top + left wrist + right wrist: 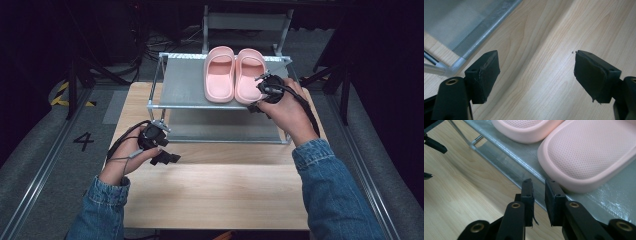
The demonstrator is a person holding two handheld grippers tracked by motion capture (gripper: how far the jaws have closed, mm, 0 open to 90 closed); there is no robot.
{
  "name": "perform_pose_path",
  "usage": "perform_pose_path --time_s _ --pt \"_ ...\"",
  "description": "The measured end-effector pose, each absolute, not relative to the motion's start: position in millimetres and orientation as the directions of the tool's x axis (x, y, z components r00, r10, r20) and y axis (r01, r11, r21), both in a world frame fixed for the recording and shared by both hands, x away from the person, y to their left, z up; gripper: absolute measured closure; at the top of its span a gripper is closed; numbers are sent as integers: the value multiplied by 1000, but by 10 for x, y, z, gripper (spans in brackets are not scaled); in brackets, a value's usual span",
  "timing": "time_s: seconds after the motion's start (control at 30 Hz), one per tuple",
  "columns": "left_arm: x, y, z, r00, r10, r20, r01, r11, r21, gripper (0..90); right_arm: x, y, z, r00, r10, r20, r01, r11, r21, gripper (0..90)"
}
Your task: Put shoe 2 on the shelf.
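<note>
Pair of pink foam slippers (235, 75) set on the grey metal shoe rack (185, 82)
Right gripper (539, 187), jaws slightly apart and empty, sits by the heel; next, back clear; left gripper (536, 72) hangs wide apart

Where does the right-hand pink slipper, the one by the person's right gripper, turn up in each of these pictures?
High view: the right pink slipper lies on the rack's top shelf, upper centre, beside its twin, with the right gripper at its heel.
Right gripper view: the slipper's heel sits large at upper right, just beyond the slightly parted, empty jaws.
Left gripper view: not in it.
Shared landmark: the grey shelf rack.
</note>
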State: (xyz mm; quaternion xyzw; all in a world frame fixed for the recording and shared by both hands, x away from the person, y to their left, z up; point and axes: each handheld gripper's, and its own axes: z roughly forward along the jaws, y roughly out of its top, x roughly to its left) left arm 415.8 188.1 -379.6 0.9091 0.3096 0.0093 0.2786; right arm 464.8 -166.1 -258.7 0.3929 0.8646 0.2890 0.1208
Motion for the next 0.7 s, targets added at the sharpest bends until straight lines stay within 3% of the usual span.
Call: perform_pose_path --time_s 0.7 --pt "4016 2080 -3804 775 614 -148 592 -624 509 216 4265 -2042 -2405 -663 749 14 584 505 636 630"
